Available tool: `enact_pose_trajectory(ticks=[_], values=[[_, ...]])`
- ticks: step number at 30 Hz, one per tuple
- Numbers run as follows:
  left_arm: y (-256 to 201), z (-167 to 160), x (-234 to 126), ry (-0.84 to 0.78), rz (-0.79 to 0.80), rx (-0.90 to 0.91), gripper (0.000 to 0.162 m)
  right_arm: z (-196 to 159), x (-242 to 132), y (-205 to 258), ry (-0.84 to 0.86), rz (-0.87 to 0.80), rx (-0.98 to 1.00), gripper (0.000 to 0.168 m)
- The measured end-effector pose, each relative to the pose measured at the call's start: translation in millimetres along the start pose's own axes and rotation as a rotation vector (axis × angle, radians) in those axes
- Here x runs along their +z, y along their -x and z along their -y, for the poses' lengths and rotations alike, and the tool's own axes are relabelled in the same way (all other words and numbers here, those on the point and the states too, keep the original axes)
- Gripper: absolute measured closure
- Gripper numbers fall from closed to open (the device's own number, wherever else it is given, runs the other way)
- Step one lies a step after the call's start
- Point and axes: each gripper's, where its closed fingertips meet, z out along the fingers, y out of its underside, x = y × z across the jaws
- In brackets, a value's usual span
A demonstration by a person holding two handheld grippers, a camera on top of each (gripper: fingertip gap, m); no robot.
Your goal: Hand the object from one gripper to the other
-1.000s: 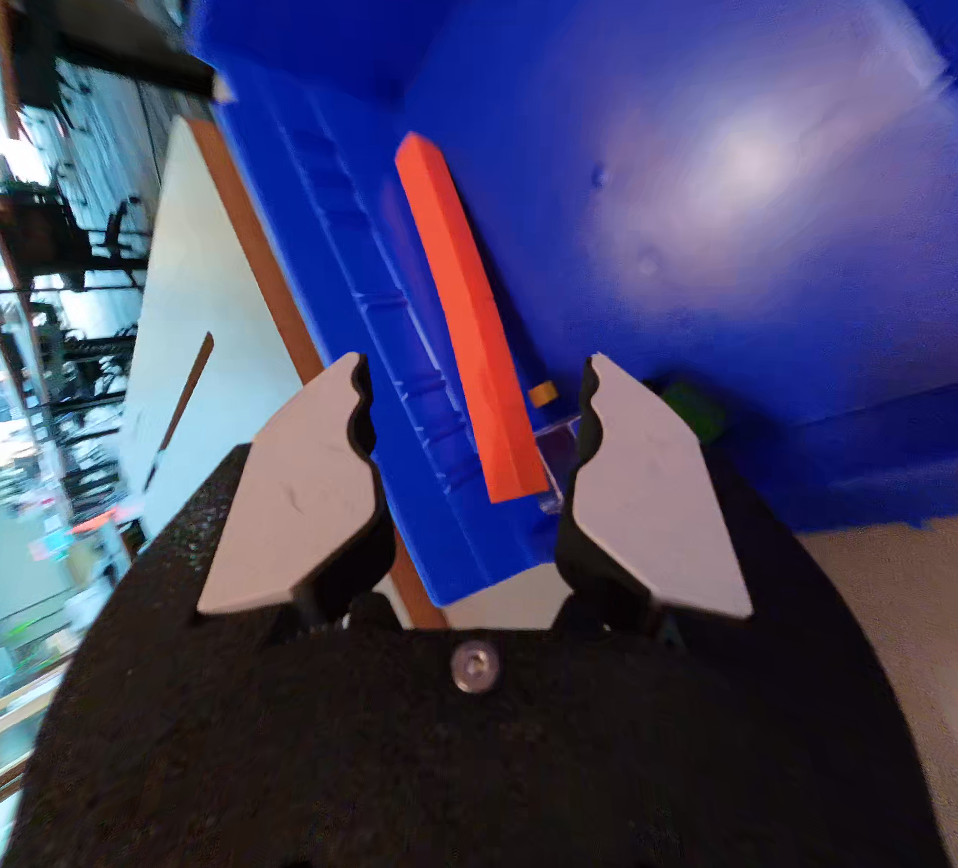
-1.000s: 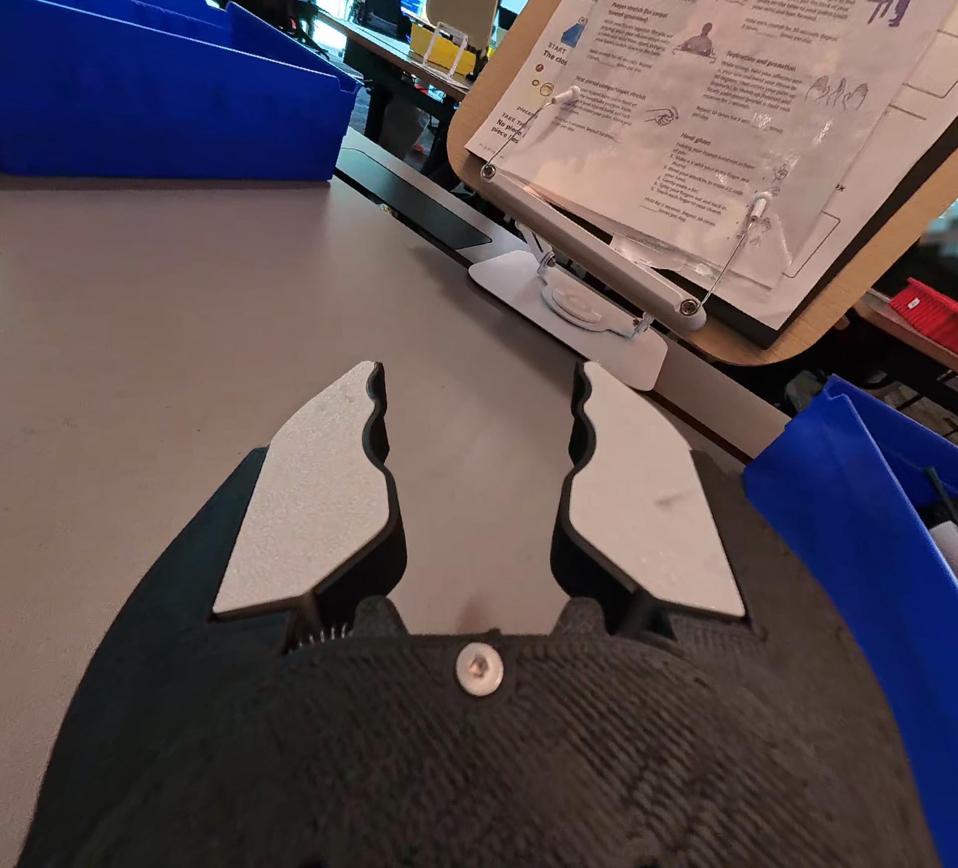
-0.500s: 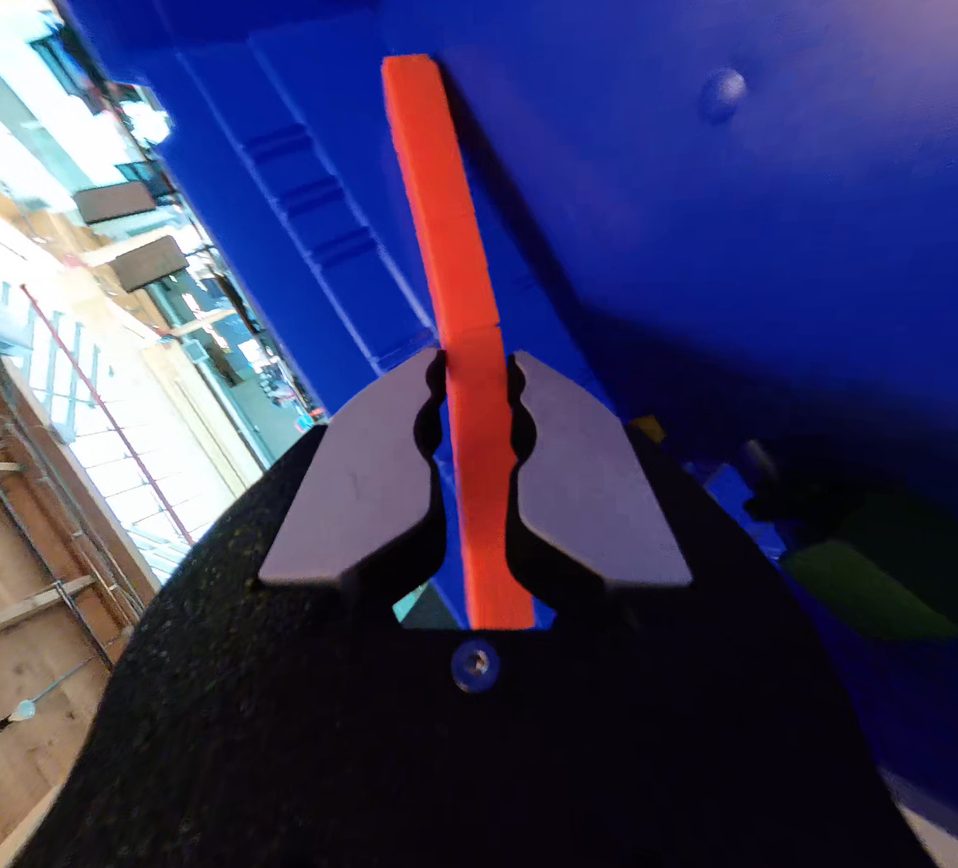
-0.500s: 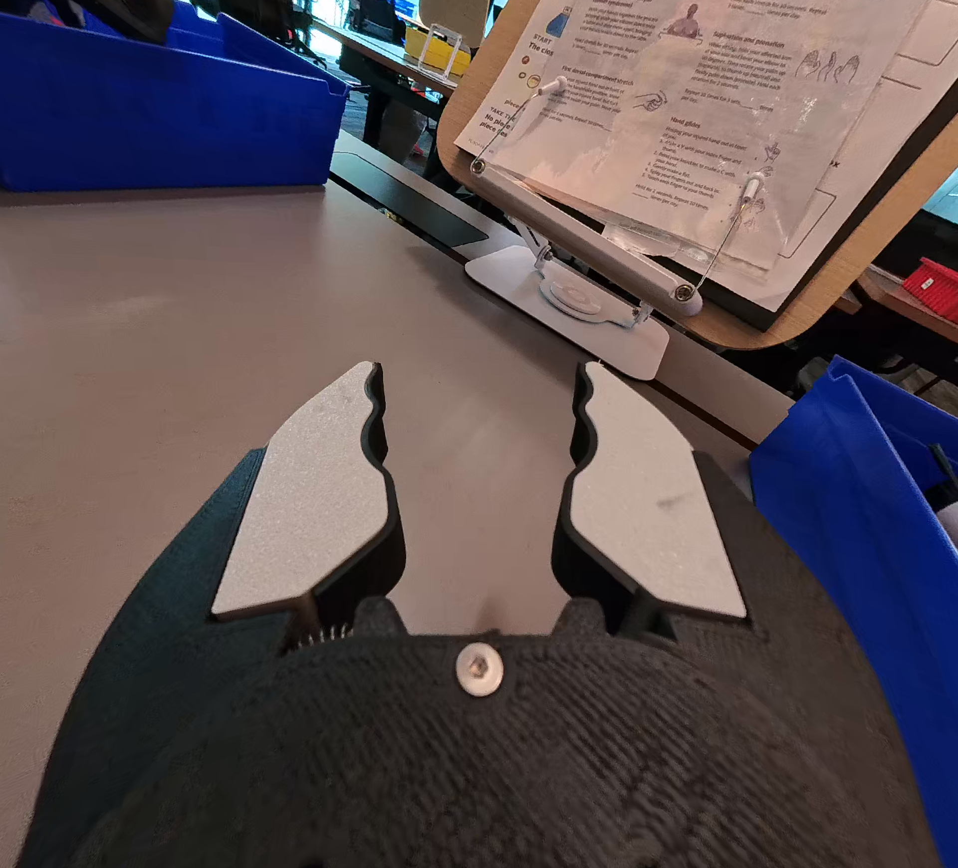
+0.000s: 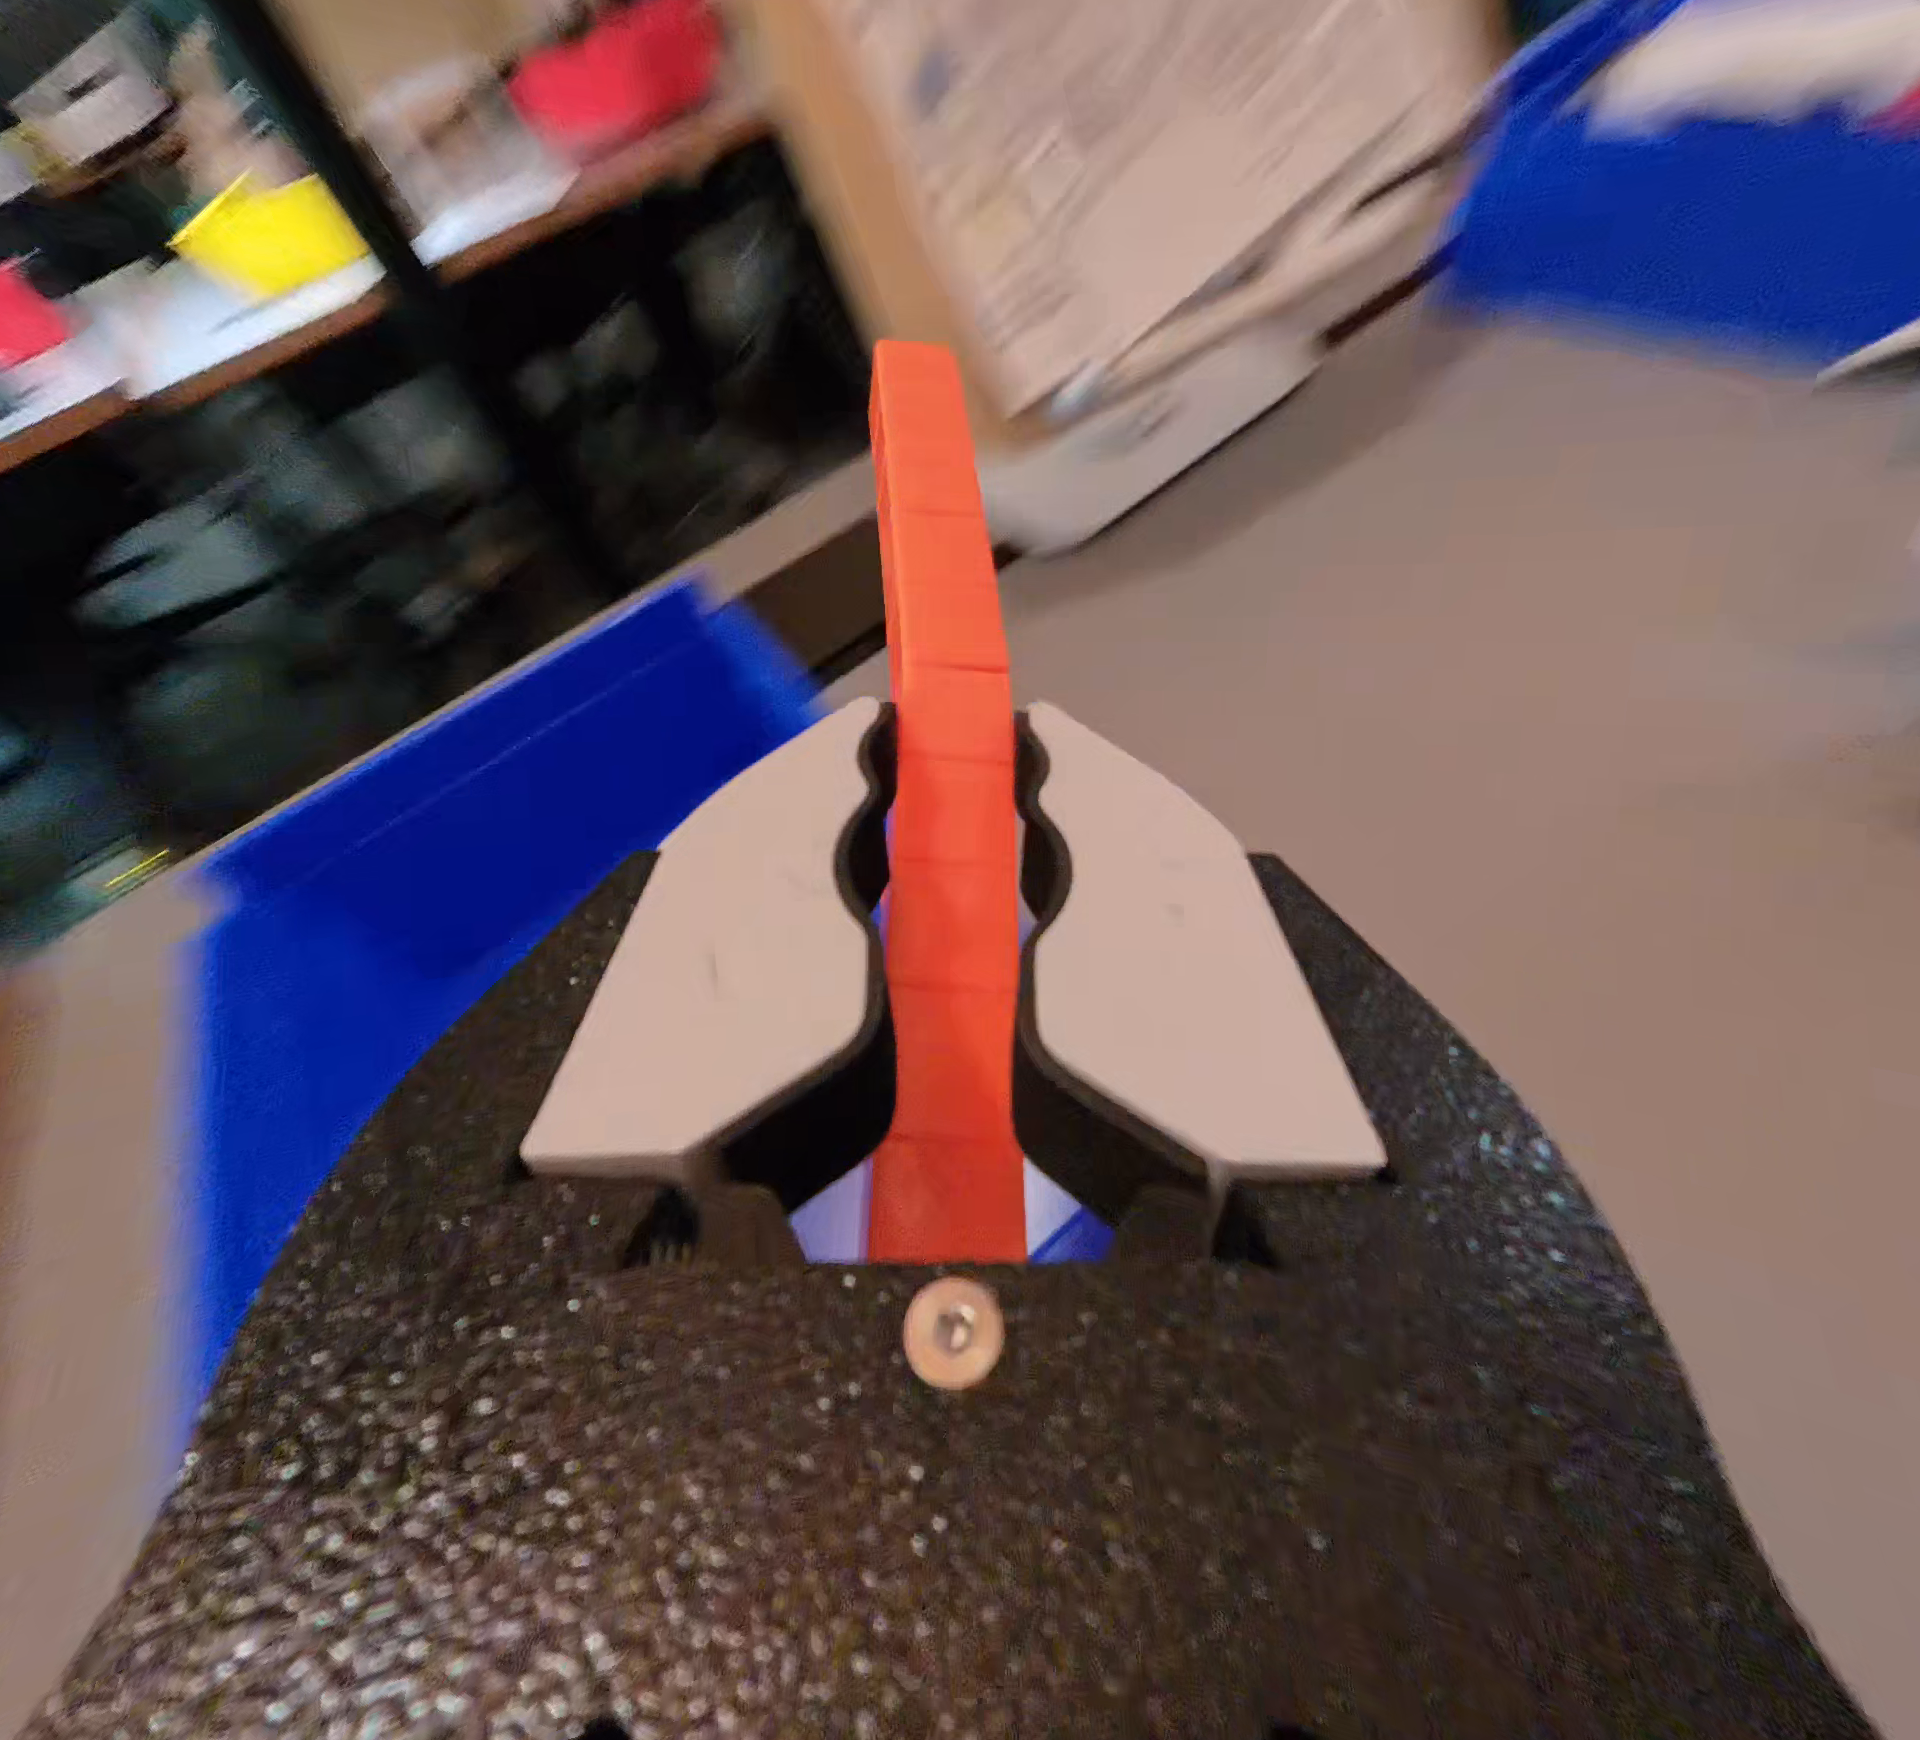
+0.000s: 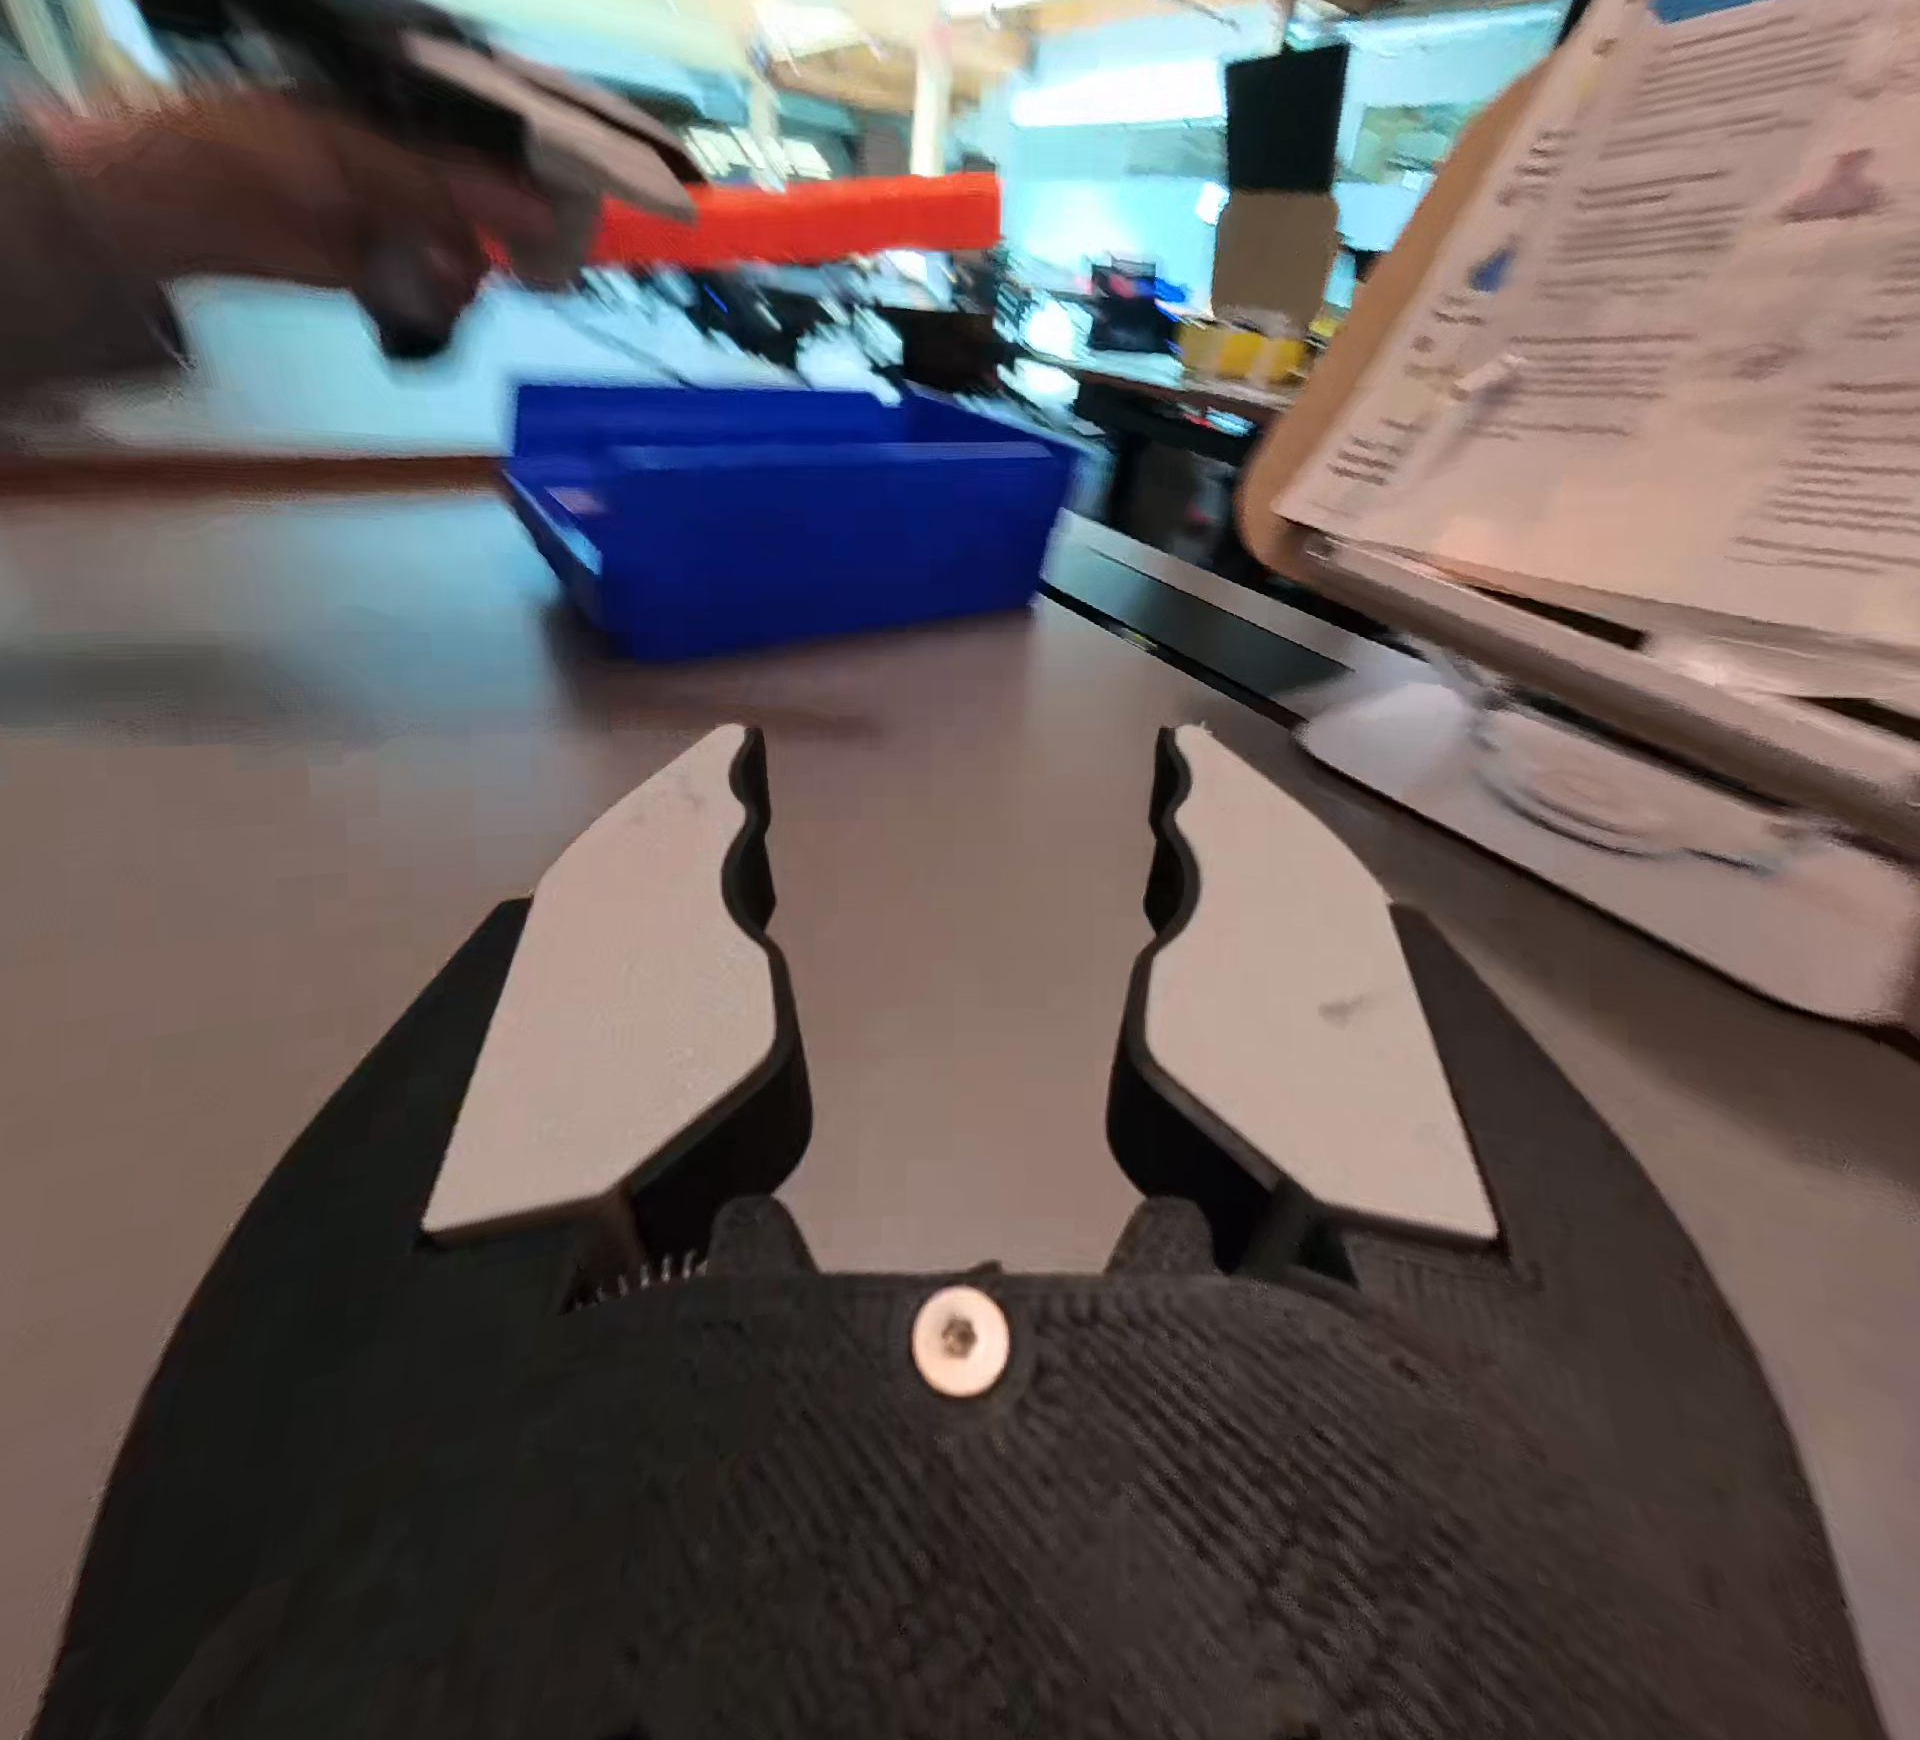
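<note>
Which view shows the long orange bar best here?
The left wrist view: the long orange segmented bar runs sharp and close between the left gripper fingers. The right wrist view shows it blurred, far off, side-on, held above the table.

— How is my left gripper (image 5: 951,755) doing?

— I'm seeing its two fingers (image 5: 727,952) pressing close together, clamping something between them, and it's hanging high in the air, pointing sideways in the right wrist view.

— And my right gripper (image 6: 958,745)?

— Its jaws are standing wide apart, gripping nothing, and it's hovering low and level.
</note>
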Motion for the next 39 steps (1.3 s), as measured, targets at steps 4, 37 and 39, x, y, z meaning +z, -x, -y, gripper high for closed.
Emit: enact_pose_trajectory(ticks=[4, 37, 39], values=[[-102, 57, 4, -0.413, -0.444, -0.279, 0.142, 40, 15, 34, -0.264, 0.262, 0.359, 0.102], [-262, -7, 68, -0.259, -0.814, -0.017, 0.129, 46, 2, 48, -0.175, 0.358, 0.177, 0.146], [-270, -15, 66, -0.221, -0.87, 0.004, 0.138, 49, 1, 55, -0.193, 0.398, 0.187, 0.146]])
